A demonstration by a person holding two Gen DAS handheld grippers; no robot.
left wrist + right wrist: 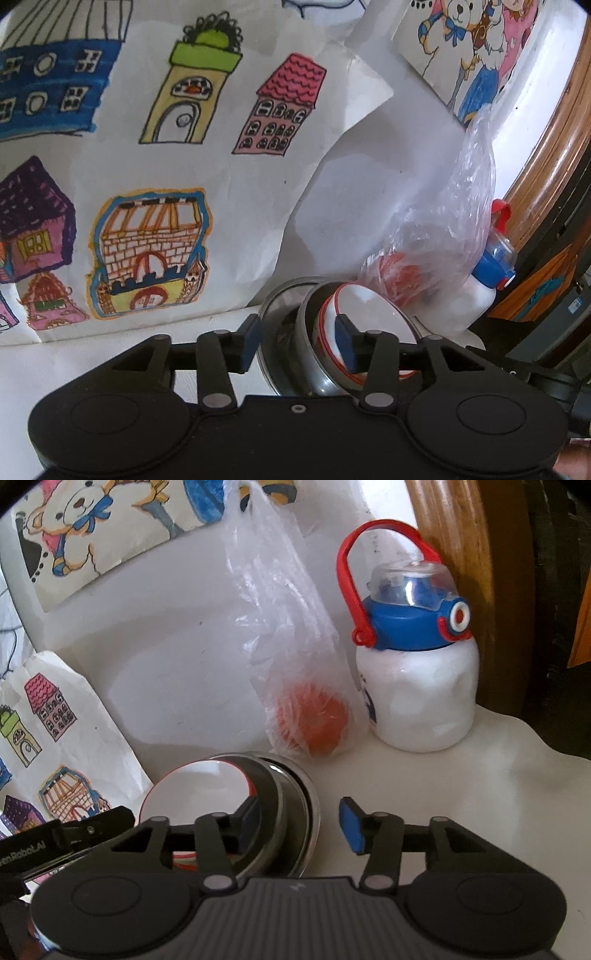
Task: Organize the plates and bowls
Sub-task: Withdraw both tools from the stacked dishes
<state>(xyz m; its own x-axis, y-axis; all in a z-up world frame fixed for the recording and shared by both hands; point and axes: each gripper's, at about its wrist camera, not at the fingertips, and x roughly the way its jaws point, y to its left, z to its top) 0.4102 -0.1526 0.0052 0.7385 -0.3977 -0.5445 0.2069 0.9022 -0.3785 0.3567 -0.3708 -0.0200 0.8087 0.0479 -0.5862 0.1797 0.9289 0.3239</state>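
A white bowl with a red rim (373,314) (199,790) sits nested in a stack of steel bowls (325,384) (295,842) on a white surface (443,782). My left gripper (299,345) is open and straddles the stack's near rim: one blue pad stands outside the steel rim, the other over the white bowl. My right gripper (301,823) is open too, astride the stack's right rim. Its left finger dips inside the steel bowl and its right pad (351,825) stands clear over the bare surface. Neither gripper's pads press on anything.
A clear plastic bag (295,657) (443,236) holding something orange leans just behind the stack. A white bottle with a blue cap and red handle (417,686) stands to its right, by a wooden frame (461,554). Coloured drawings on paper (147,147) cover the back wall.
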